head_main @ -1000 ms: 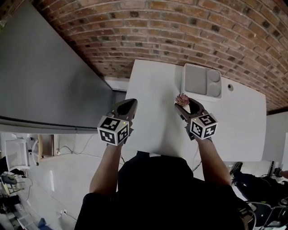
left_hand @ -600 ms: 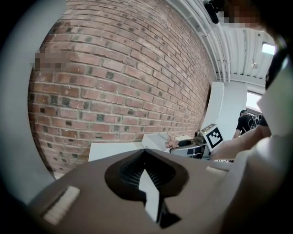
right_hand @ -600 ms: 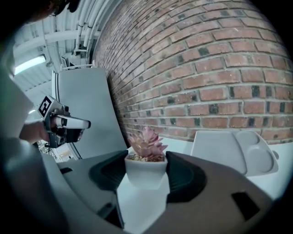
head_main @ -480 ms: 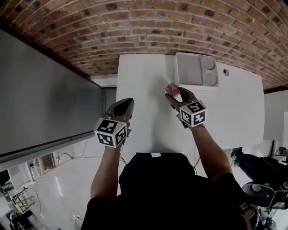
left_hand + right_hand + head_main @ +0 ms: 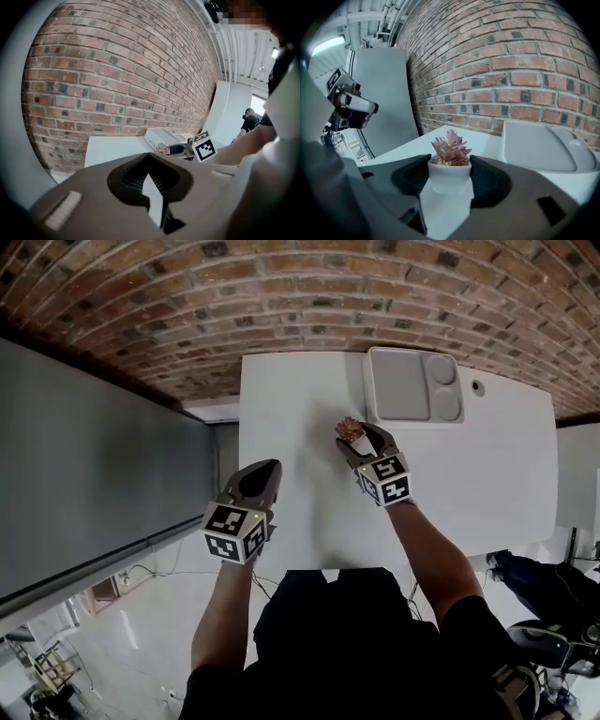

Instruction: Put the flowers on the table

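White tabletop [image 5: 291, 418] is waiting below while the right gripper [image 5: 353, 435] is clenching the flower pot [image 5: 449, 176] by its stiff walls (light, probably breakable; petals [image 5: 451, 146] too soft).

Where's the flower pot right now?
Head view, right side: the flower pot is clamped in the right tool, near the grey tray on the white table.

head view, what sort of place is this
Probably an indoor lab or studio workspace, though that is a guess: a bare brick wall, a plain white table pushed against it, and a white tray on the table.
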`<act>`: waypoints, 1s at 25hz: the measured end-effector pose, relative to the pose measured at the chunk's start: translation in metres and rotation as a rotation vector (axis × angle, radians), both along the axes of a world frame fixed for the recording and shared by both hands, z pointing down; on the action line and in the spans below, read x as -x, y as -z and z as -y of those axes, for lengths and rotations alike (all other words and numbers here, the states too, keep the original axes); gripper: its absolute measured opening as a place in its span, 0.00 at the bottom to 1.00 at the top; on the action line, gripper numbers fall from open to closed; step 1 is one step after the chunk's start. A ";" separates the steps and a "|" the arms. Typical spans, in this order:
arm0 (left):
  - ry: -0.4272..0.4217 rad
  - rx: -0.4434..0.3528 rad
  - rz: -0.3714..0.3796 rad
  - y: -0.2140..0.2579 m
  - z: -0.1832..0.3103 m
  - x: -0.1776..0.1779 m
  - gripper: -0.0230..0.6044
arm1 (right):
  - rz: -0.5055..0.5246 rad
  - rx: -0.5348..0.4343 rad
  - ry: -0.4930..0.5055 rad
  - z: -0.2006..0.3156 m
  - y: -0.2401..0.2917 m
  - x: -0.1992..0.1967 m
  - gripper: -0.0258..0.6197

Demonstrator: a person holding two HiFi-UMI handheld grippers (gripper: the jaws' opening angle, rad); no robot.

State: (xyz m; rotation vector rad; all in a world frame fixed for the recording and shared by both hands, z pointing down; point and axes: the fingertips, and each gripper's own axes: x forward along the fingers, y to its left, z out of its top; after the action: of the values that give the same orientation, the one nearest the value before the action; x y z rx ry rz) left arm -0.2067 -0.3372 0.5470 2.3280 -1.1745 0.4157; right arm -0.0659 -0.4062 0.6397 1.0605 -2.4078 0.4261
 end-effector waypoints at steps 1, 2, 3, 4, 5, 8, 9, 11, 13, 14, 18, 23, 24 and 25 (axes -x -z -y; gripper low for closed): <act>-0.001 0.005 0.000 -0.003 -0.001 0.000 0.05 | -0.002 -0.008 -0.002 0.002 -0.003 0.001 0.42; -0.002 0.008 0.000 -0.005 -0.002 -0.001 0.05 | -0.004 -0.016 -0.004 0.004 -0.006 0.002 0.42; -0.004 0.010 -0.001 -0.008 -0.003 -0.001 0.05 | -0.007 -0.023 -0.007 0.007 -0.009 0.003 0.42; -0.005 0.010 -0.001 -0.009 -0.003 -0.002 0.05 | -0.011 -0.027 -0.010 0.010 -0.013 0.004 0.42; -0.005 0.011 -0.001 -0.011 -0.004 -0.002 0.05 | -0.016 -0.029 -0.014 0.012 -0.016 0.004 0.42; 0.002 0.018 -0.006 -0.017 -0.006 0.000 0.05 | -0.021 -0.018 -0.029 0.019 -0.025 0.006 0.42; 0.005 0.022 -0.007 -0.019 -0.007 0.001 0.05 | -0.021 -0.013 -0.033 0.020 -0.028 0.006 0.42; 0.008 0.026 -0.009 -0.022 -0.009 0.002 0.05 | -0.024 -0.007 -0.039 0.023 -0.032 0.007 0.42; 0.010 0.029 -0.012 -0.022 -0.011 0.003 0.05 | -0.029 -0.003 -0.045 0.025 -0.035 0.008 0.42; 0.011 0.030 -0.013 -0.022 -0.011 0.003 0.05 | -0.029 0.000 -0.050 0.026 -0.036 0.008 0.42; 0.011 0.036 -0.015 -0.021 -0.013 0.004 0.05 | -0.032 0.007 -0.064 0.032 -0.039 0.010 0.42; 0.014 0.035 -0.021 -0.020 -0.014 0.003 0.05 | -0.069 0.010 -0.032 0.032 -0.040 0.014 0.42; 0.014 0.034 -0.022 -0.019 -0.014 0.003 0.05 | -0.078 0.011 -0.030 0.031 -0.041 0.013 0.42; 0.015 0.032 -0.023 -0.018 -0.014 0.003 0.05 | -0.083 0.013 -0.030 0.030 -0.041 0.011 0.42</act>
State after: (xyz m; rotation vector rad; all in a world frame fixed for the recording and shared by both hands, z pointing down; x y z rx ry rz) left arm -0.2095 -0.3235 0.5647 2.2890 -1.1654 0.3991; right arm -0.0772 -0.4363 0.6805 1.0890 -2.3165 0.3996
